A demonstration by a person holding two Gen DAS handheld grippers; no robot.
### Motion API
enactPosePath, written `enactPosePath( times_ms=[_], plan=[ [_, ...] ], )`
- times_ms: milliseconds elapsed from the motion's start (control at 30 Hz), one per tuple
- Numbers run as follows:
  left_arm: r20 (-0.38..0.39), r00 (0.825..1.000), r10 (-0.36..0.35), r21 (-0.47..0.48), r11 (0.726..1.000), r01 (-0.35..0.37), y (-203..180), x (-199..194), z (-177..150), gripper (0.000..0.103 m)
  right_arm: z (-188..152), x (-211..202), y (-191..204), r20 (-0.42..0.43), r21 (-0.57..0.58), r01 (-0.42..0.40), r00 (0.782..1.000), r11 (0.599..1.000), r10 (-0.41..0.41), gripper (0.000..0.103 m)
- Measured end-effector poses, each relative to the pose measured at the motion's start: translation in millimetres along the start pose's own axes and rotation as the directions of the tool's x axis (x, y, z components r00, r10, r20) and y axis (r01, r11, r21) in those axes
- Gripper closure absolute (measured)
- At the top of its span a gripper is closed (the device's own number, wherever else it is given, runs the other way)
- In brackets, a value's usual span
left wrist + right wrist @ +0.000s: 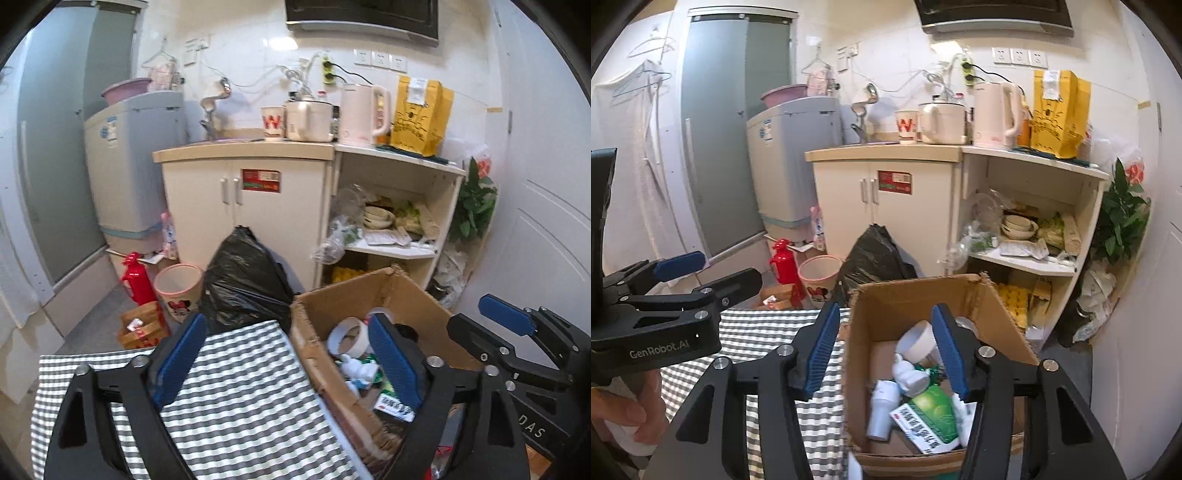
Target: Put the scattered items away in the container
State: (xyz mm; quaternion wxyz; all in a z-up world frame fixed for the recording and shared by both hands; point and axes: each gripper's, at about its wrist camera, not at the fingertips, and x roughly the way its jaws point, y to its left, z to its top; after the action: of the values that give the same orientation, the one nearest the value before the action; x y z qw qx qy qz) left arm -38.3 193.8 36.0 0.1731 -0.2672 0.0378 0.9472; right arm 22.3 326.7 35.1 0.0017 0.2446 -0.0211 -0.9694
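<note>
Corrugated cardboard box (923,295) (white tape roll (919,341) inside), both grippers (286,354) (884,349) apart, empty.

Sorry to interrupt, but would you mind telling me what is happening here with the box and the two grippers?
A person is tidying loose items into a cardboard box that sits at the edge of a checked cloth. The box already holds a tape roll, a small white figure, a white bottle and a green packet. Both the left gripper and the right gripper are open and hold nothing, the right one above the box. No loose item shows on the visible cloth.
</note>
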Motion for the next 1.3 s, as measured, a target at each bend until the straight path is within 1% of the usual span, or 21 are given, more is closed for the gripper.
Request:
enactPosePath(
  times_ms=[133, 167, 200, 267, 333, 367, 467, 533, 633, 733, 933, 1100, 1167, 1300],
  plan=[
    [0.015, 0.999, 0.034, -0.026, 0.999, -0.034, 19.7, -15.4, -5.1, 0.004, -0.4, -2.6, 13.0, 0.022, -0.002, -0.022, 1.0, 1.0, 0.022, 0.036],
    [0.015, 0.999, 0.044, -0.031, 0.999, -0.043, 25.0, -19.0, -6.5, 0.003, -0.8, -2.5, 16.5, 0.022, 0.0, -0.032, 0.999, 0.999, 0.032, 0.031],
    [0.016, 0.999, 0.052, -0.035, 0.998, -0.052, 28.7, -21.4, -7.5, 0.001, -1.1, -2.0, 20.1, 0.02, 0.001, -0.043, 0.999, 0.999, 0.043, 0.024],
    [0.019, 0.996, 0.085, -0.045, 0.995, -0.084, 40.4, -26.9, -8.8, 0.0, -0.4, -1.3, 28.2, 0.024, -0.003, -0.07, 0.997, 0.998, 0.07, 0.017],
    [0.012, 0.993, 0.115, -0.058, 0.992, -0.115, 50.9, -30.0, -10.5, 0.0, 1.1, -0.7, 36.0, 0.03, -0.015, -0.087, 0.996, 0.996, 0.088, 0.014],
    [0.006, 0.992, 0.126, -0.071, 0.99, -0.126, 57.9, -31.4, -11.3, 0.0, 1.9, 0.0, 40.7, 0.031, -0.021, -0.094, 0.995, 0.995, 0.095, 0.011],
    [-0.004, 0.989, 0.149, -0.105, 0.983, -0.149, 72.7, -35.6, -14.7, 0.0, 3.8, 0.2, 52.3, 0.039, -0.03, -0.116, 0.992, 0.993, 0.117, 0.006],
    [-0.01, 0.986, 0.169, -0.117, 0.979, -0.169, 81.6, -37.8, -16.3, 0.0, 4.5, 1.1, 60.2, 0.042, -0.033, -0.126, 0.991, 0.991, 0.128, 0.0],
    [-0.015, 0.982, 0.191, -0.13, 0.973, -0.191, 93.6, -41.4, -19.4, 0.0, 4.9, 4.6, 72.0, 0.038, -0.042, -0.144, 0.989, 0.989, 0.145, 0.0],
    [-0.013, 0.982, 0.188, -0.148, 0.971, -0.188, 105.3, -47.9, -23.8, 0.0, 3.5, 10.8, 84.4, 0.021, -0.059, -0.155, 0.988, 0.986, 0.156, 0.0],
    [-0.015, 0.97, 0.241, -0.169, 0.956, -0.24, 128.3, -62.8, -32.8, 0.0, 0.4, 19.3, 109.3, -0.002, -0.085, -0.177, 0.984, 0.981, 0.178, 0.0],
    [-0.014, 0.956, 0.294, -0.19, 0.937, -0.291, 149.6, -80.6, -41.1, 0.0, -1.9, 22.1, 132.9, -0.005, -0.102, -0.199, 0.98, 0.975, 0.2, 0.0],
    [-0.026, 0.947, 0.321, -0.195, 0.927, -0.32, 158.2, -84.9, -44.9, 0.0, -4.8, 23.3, 141.4, -0.009, -0.106, -0.21, 0.978, 0.972, 0.21, 0.0],
    [-0.049, 0.936, 0.348, -0.203, 0.914, -0.35, 174.1, -90.0, -54.2, 0.0, -13.7, 28.5, 158.2, -0.03, -0.112, -0.232, 0.973, 0.966, 0.23, 0.0]
  ],
)
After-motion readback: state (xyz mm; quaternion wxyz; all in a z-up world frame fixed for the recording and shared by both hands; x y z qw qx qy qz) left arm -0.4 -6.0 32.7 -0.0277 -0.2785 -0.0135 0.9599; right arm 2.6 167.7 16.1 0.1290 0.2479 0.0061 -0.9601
